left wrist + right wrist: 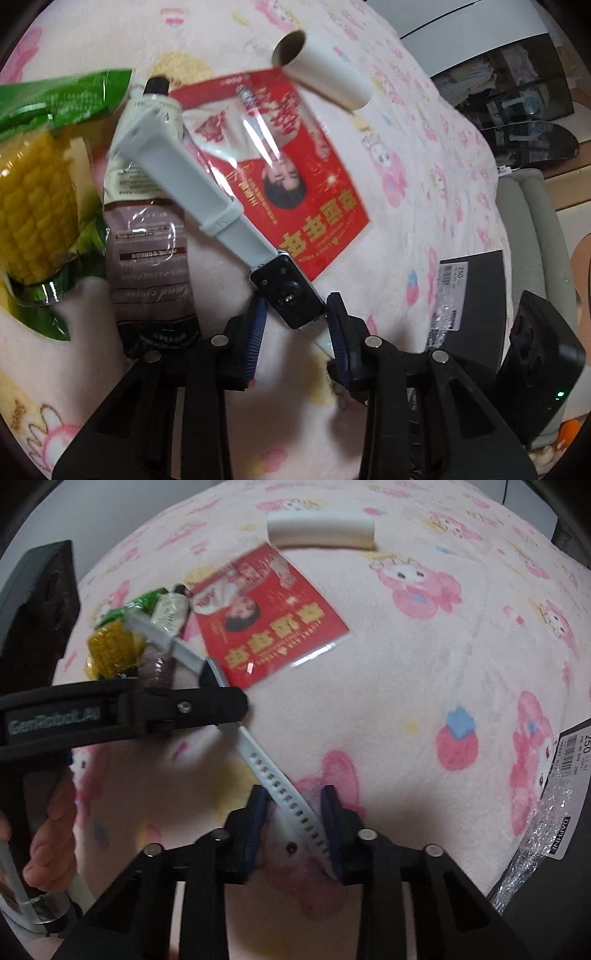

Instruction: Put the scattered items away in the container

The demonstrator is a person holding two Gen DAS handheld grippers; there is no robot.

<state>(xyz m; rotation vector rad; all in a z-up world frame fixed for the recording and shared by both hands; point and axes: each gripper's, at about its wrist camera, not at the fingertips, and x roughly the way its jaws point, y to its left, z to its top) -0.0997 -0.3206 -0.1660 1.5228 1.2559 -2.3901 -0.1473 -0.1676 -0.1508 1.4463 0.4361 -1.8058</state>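
**Watch straddled by both grippers, neither one biting**

My right gripper [291, 827] stood with fingers apart astride the perforated strap. My left gripper [295, 317] was likewise spread around the smartwatch [286, 291] case, which lay on the pink blanket [406, 184]. I judged one squeeze across the case best. Both tools angled downward. The black box [476, 295] sat near, rightward; beyond lay hand cream tube [147, 229], corn [33, 206].
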